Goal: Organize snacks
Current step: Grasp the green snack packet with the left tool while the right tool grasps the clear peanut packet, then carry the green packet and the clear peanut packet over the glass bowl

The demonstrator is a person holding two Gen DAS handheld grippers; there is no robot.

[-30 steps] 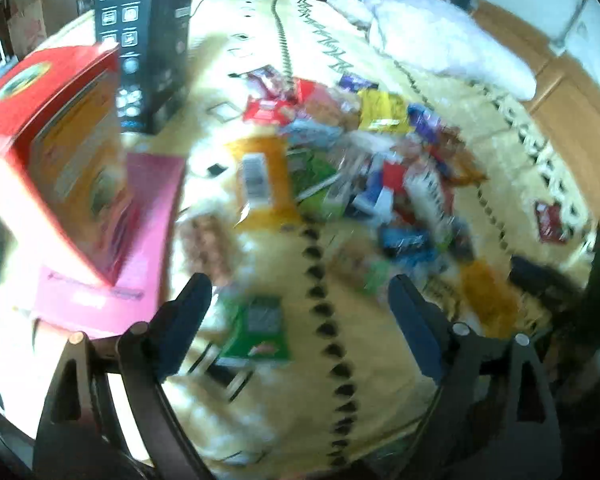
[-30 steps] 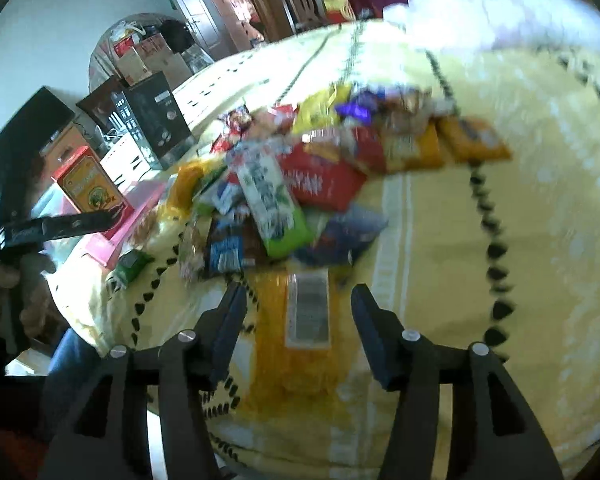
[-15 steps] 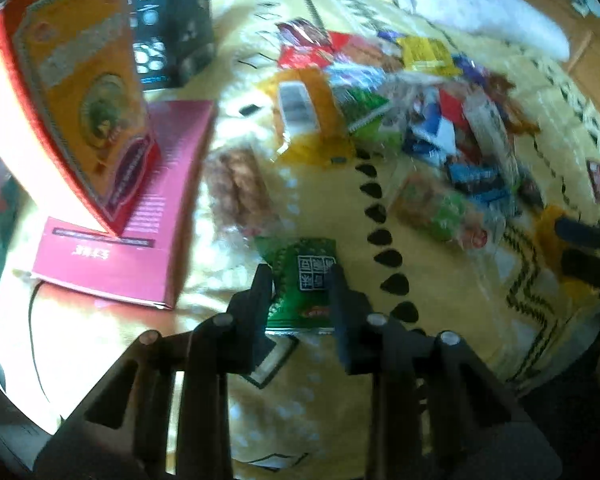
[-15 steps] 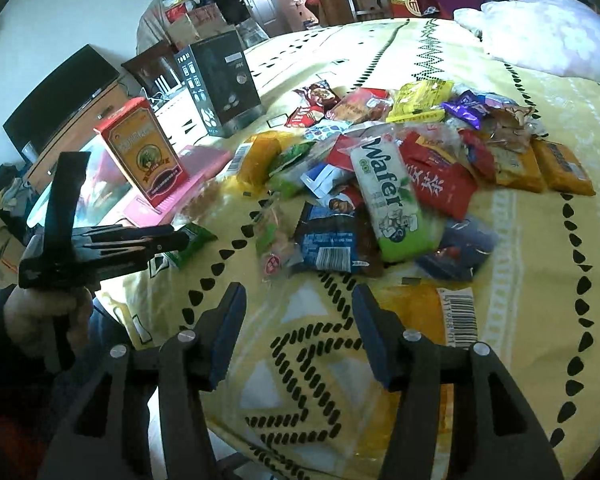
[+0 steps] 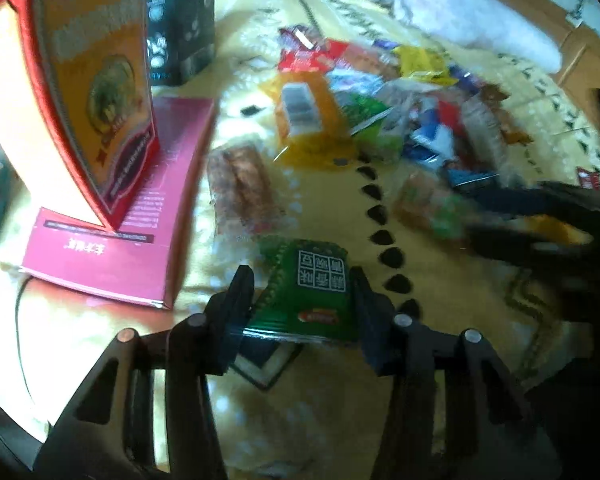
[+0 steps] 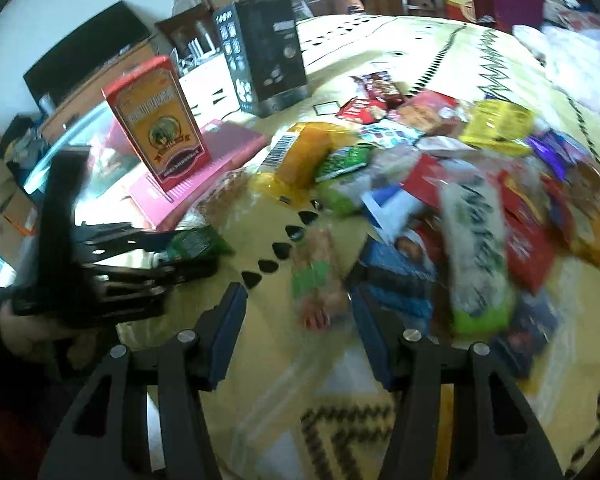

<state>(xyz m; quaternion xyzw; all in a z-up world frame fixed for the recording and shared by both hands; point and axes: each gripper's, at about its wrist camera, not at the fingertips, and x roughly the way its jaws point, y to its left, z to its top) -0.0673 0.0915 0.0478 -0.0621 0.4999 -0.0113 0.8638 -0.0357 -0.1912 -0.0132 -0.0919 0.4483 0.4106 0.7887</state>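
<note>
Left wrist view: the left tongs are seen straddling a small green foil snack packet with white characters, which lies on the yellow patterned cloth of the counter, just in front of the flat pink cardboard box. The jaws are opening at this moment; the packet sits between them, and the pads appear beside its edges rather than pressed in, so no firm clamp is read. The packet is judged light, soft and crinkly, with slippery foil; a pinch across its narrow width near the middle is judged safest, since a grip on the sealed end could let it swing or slide out. Squeezing hard is likely to crush the contents.

In the right wrist view the right tongs are held apart with nothing between them, above a clear-wrapped snack with a green label at the near edge of the mixed heap of coloured snack wrappers. That piece is also judged light and floppy. A tall red-and-orange carton is seen standing on the pink box.
</note>
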